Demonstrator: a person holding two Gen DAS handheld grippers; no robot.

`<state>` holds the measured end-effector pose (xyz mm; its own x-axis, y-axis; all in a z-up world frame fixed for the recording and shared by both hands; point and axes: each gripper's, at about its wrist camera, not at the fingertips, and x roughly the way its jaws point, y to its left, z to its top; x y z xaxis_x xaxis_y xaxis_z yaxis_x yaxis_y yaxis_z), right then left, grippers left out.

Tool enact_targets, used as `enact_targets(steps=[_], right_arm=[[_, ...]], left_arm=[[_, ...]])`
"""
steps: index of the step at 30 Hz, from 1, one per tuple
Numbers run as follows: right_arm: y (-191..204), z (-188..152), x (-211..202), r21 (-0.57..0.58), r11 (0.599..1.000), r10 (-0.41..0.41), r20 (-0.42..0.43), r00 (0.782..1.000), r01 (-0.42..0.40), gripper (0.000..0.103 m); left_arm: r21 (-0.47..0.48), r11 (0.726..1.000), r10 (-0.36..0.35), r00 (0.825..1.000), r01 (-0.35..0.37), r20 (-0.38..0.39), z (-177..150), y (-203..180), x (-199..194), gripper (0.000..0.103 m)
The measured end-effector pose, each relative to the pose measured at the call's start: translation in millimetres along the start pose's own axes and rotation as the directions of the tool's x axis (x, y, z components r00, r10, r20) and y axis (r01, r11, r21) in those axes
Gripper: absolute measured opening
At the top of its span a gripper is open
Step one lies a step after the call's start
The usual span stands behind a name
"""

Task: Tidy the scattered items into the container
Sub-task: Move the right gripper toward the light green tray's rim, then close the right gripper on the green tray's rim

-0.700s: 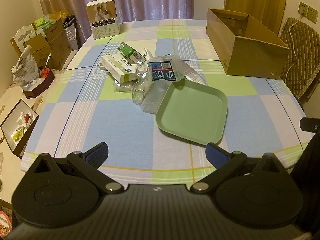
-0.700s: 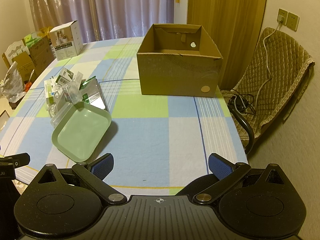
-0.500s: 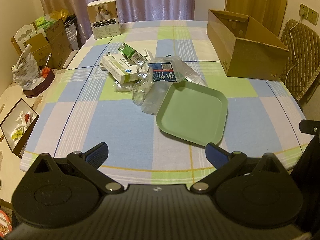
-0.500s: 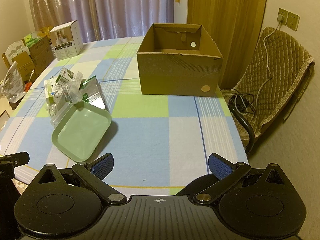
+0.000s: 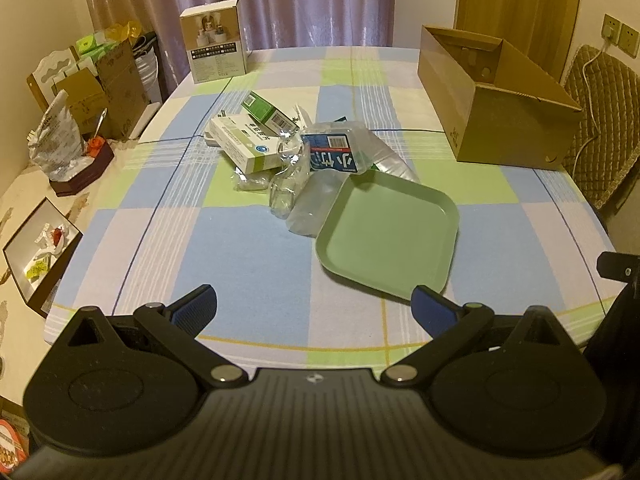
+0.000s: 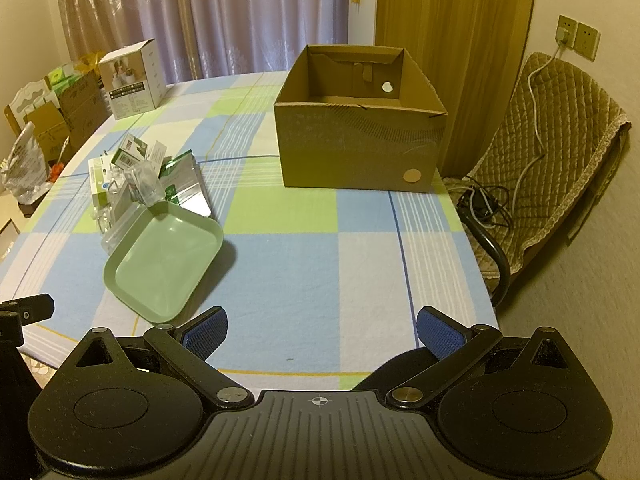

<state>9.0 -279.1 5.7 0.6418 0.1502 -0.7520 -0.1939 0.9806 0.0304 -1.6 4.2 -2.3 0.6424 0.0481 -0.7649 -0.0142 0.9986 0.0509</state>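
Left wrist view: the left gripper (image 5: 314,304) hovered with fingers apart above the tabletop (image 5: 240,248), near the green tray (image 5: 388,232) touching scattered cartons. The right gripper (image 6: 320,330), fingers likewise spread, faced the cardboard box (image 6: 360,152).

You are facing a counter (image 6: 304,272) covered with a cloth checked in blue, green and white, lit by warm yellowish indoor light. Behind it hang mauve curtains (image 6: 224,16), drawn shut, with a wooden door (image 6: 452,20) to their right. On the cream wall at your right sit two sockets (image 6: 578,36); a white cable runs from one down over a quilted brown chair (image 6: 560,128). To your left, cardboard cartons (image 5: 108,80) stand stacked beside the counter.
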Motion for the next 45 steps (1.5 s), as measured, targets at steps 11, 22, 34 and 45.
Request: enact_targets(steps=[11,22,34,45], right_arm=[[-0.1,1.7,1.2,0.001,1.0,0.003,-0.005,1.0,-0.003,0.103],[-2.5,14.8,11.6,0.062,0.987,0.149,-0.047,0.988,-0.146,0.103],[27.8,27.4,76.5,0.147,0.911,0.4,-0.079,0.913,-0.386,0.103],[40.9,27.8,146.3,0.216,0.856,0.496,-0.088,0.864,-0.47,0.103]], left_arm=[[-0.006,0.999,-0.043,0.999,0.043,0.007,4.7,3.6,-2.6,0.102],[0.052,0.997,-0.06,0.998,0.059,0.018,22.2,11.2,3.7,0.102],[0.079,0.995,-0.056,0.998,0.058,-0.024,39.5,30.9,41.4,0.102],[0.077,0.992,-0.097,0.994,0.101,-0.059,55.6,38.9,96.5,0.102]])
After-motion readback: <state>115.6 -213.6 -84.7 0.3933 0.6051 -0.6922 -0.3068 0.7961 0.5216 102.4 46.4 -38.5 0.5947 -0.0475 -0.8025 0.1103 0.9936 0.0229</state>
